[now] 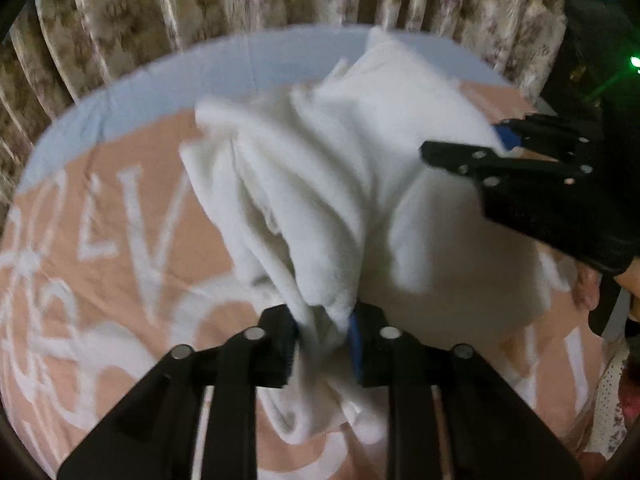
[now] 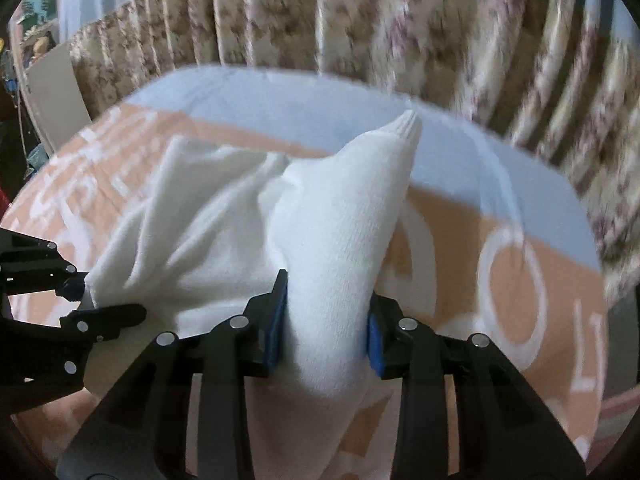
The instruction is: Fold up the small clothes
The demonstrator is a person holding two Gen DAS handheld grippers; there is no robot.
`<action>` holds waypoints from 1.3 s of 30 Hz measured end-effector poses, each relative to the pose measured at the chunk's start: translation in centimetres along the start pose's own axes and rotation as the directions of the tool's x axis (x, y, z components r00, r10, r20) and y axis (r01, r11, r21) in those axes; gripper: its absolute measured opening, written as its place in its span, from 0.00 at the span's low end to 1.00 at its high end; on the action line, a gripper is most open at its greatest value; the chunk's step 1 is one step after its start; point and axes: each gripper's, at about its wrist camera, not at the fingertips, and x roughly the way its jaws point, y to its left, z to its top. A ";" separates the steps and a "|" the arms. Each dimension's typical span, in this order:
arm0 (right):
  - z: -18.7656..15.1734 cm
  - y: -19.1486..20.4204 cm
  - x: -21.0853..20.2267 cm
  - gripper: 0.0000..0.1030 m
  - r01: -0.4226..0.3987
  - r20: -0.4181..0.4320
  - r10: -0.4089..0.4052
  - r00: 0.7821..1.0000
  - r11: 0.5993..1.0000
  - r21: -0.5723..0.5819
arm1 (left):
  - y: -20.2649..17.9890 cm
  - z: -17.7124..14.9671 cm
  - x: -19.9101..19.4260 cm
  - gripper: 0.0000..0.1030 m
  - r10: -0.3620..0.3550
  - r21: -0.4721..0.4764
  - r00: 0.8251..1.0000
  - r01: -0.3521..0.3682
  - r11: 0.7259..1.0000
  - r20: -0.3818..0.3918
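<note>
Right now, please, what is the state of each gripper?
Left gripper: closed on a bunched part of the white fleecy cloth garment.
Right gripper: closed on another part of the same garment.

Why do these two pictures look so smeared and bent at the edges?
Left wrist view: motion blur smears the white garment and the bedspread lettering. Right wrist view: the floral curtain streaks most. Both: fisheye lenses bow the bed edge, with dark corners.

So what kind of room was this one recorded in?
Most likely a bedroom at home. The white garment is being handled over a peach bedspread with large white lettering, a pale blue sheet shows beyond it, and floral curtains hang close behind.
</note>
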 end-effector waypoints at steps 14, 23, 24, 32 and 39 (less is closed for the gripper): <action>-4.6 0.2 -6.7 0.66 0.023 0.059 -0.033 0.998 0.988 0.155 | 0.7 -1.6 -3.0 0.76 0.126 0.016 0.990 -0.127 0.992 0.057; -9.3 0.5 -4.1 0.70 0.120 -0.059 -0.111 0.992 0.977 0.177 | 1.5 -2.6 -1.6 0.83 0.156 0.028 0.986 -0.158 0.987 0.059; -9.7 -0.1 -4.1 0.71 0.105 -0.057 -0.095 0.994 0.972 0.209 | 1.5 -2.7 -1.6 0.83 0.150 0.024 0.987 -0.152 0.988 0.059; -10.2 0.0 -6.1 0.73 0.093 -0.023 -0.090 0.996 0.967 0.236 | 2.0 -3.8 -4.3 0.88 0.167 -0.043 0.983 -0.164 0.986 0.070; -9.5 1.0 -11.9 0.97 0.109 0.115 -0.149 0.982 0.948 0.300 | 3.2 -5.9 -9.1 0.98 0.281 -0.112 0.951 -0.267 0.957 0.131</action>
